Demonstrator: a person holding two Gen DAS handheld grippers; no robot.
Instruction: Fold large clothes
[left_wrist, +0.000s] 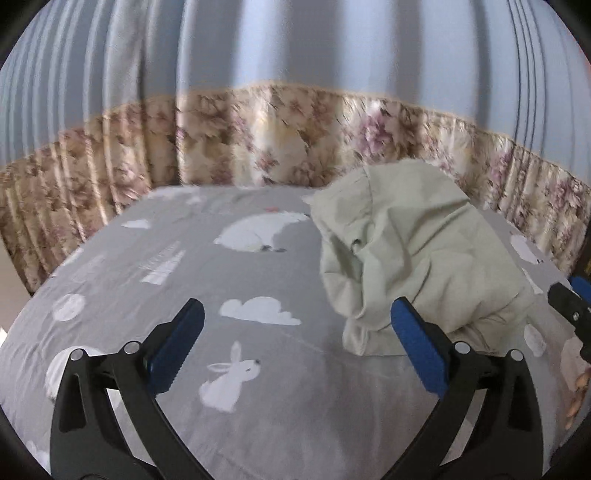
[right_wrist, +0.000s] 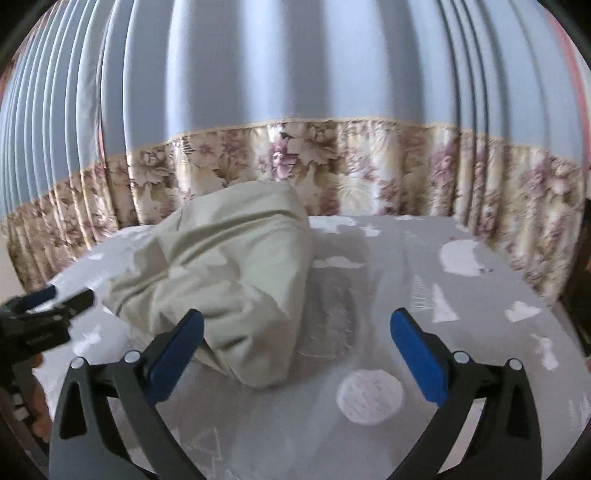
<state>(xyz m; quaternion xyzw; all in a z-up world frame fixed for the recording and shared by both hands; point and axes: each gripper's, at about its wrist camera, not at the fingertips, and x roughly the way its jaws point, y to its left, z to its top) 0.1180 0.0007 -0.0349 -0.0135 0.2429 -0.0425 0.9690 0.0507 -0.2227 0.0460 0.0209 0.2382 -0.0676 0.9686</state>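
With the left gripper (left_wrist: 297, 345) and right gripper (right_wrist: 297, 345) both spread wide and empty, the crumpled pale green garment (left_wrist: 413, 258) lies heaped between them on the grey animal-print bedsheet (left_wrist: 184, 258), so I judge each should pinch 1 hem corner and spread it flat, clear of the blue-and-floral curtain (left_wrist: 258, 74) behind.

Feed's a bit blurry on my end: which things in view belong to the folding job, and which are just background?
Belongs to the job:
- pale green garment, bunched on the bed
- left gripper, open, empty
- right gripper, open, empty

Just there:
- grey animal-print bedsheet
- blue and floral curtain
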